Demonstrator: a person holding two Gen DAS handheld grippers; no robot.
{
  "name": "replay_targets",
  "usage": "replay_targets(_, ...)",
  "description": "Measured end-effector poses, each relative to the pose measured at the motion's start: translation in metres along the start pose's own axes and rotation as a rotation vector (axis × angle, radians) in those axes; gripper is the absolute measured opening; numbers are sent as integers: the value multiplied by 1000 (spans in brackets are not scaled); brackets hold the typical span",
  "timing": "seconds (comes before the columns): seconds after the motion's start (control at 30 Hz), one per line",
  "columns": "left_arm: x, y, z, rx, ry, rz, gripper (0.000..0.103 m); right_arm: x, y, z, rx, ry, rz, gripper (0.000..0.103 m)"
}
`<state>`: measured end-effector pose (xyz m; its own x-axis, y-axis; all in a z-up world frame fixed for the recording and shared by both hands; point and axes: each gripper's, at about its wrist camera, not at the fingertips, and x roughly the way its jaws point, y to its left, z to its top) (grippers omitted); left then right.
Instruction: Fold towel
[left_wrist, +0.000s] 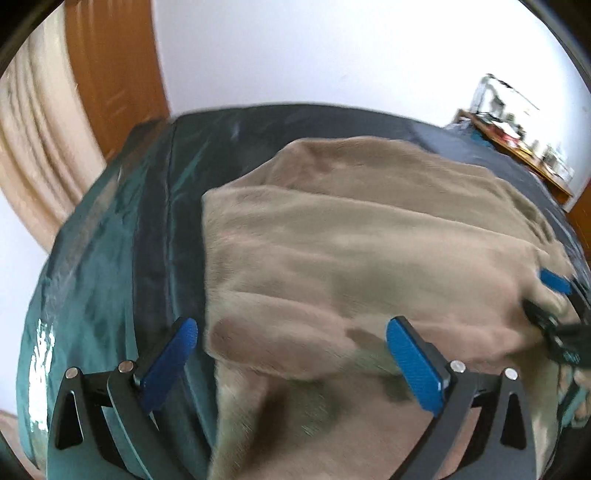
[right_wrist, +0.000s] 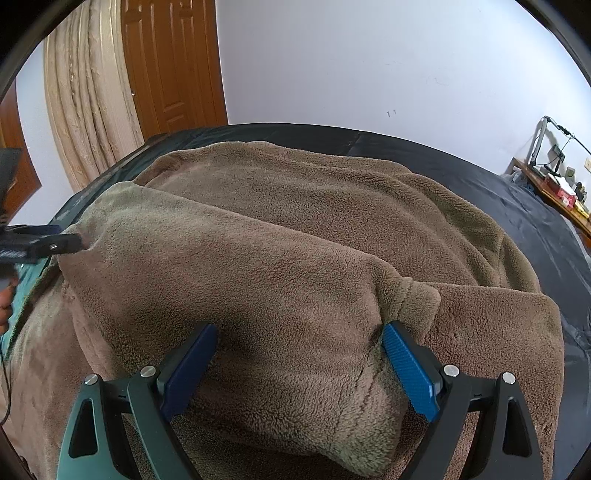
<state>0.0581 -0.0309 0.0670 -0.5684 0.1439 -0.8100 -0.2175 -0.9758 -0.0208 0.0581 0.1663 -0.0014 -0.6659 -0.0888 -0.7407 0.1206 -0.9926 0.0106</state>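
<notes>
Towel (right_wrist: 295, 258) lay thick, plush and floppy on the bed (right_wrist: 498, 192), a folded layer bunched between the wide-open right gripper's (right_wrist: 299, 369) fingers; left gripper (left_wrist: 291, 365) gaped empty over its edge; corners seemed best to pinch.

Soft daylight, one sharp view and one smeared.

The left wrist view is motion-blurred: the towel (left_wrist: 369, 240) loses its pile, and glare streaks the bed (left_wrist: 44, 347) cover at its left edge. The right wrist view is crisp, with a dark shadow on the towel between the right hand-held gripper's (right_wrist: 299, 365) fingers. Both bow strongly, with black corners.
</notes>
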Motion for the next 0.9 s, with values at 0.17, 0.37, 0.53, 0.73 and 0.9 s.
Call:
replay_targets(0.17,1,-27,-1,60,-12,-10,103,-6,-2,-1,13,-31,-5,94)
replay_targets(0.37,13,-49,-14,110,14,28,103,-39,-16,-14,86,-91,-61,94)
replay_targets(0.53,18,-43,-21,102,25,-2,103,-26,-13,-34,-4,45,-40,94)
replay_targets(0.73,26,-37,-28,75,7,-35,103,-23,-19,-32,25,57,2,98)
replay_targets(0.9,23,-36,-30,55,0,-35,103,-23,-17,-33,27,57,1,98)
